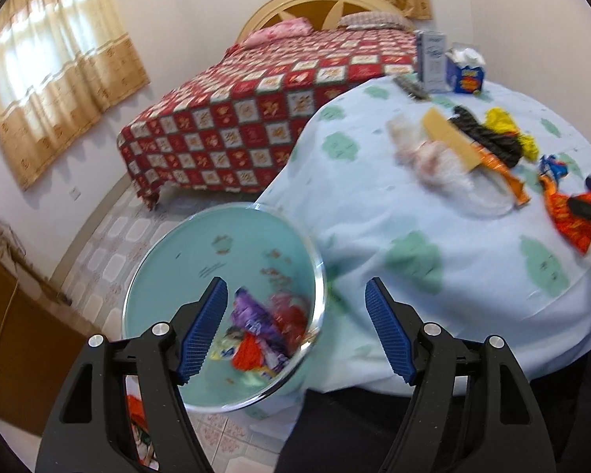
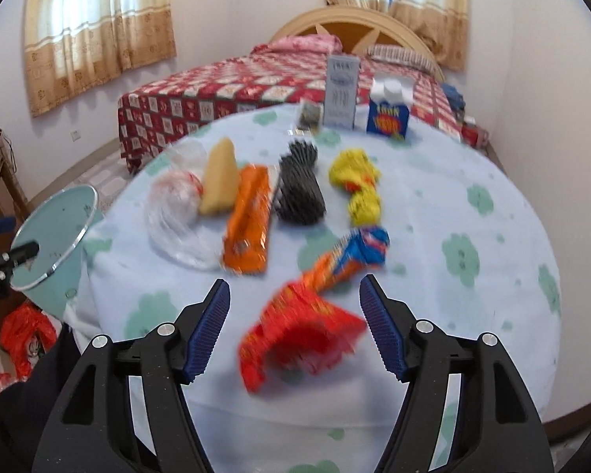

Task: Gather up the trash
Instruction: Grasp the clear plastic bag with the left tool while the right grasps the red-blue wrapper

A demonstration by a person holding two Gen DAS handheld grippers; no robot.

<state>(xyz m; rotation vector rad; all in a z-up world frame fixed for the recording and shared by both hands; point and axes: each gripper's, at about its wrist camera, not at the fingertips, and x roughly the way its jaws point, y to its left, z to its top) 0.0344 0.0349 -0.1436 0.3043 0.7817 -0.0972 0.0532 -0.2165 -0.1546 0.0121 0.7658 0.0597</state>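
A teal trash bin (image 1: 169,276) stands on the floor beside the table and holds purple, red and orange wrappers (image 1: 264,327). My left gripper (image 1: 295,295) is open and empty over the bin's right rim. My right gripper (image 2: 294,293) is open over the table (image 2: 472,295), its jaws either side of a red-orange snack bag (image 2: 299,331). Beyond lie an orange-blue wrapper (image 2: 354,252), an orange packet (image 2: 248,216), a clear plastic bag (image 2: 173,209), a tan wedge (image 2: 220,181), a black wrapper (image 2: 299,185) and a yellow wrapper (image 2: 358,181). The bin also shows in the right wrist view (image 2: 59,220).
A tall grey box (image 2: 342,90), a blue tissue box (image 2: 388,108) and a small dark packet (image 2: 309,118) stand at the table's far edge. A bed with a red checked cover (image 1: 248,114) lies behind. An orange plastic bag (image 2: 23,331) sits on the floor at left, by a wooden cabinet (image 1: 15,335).
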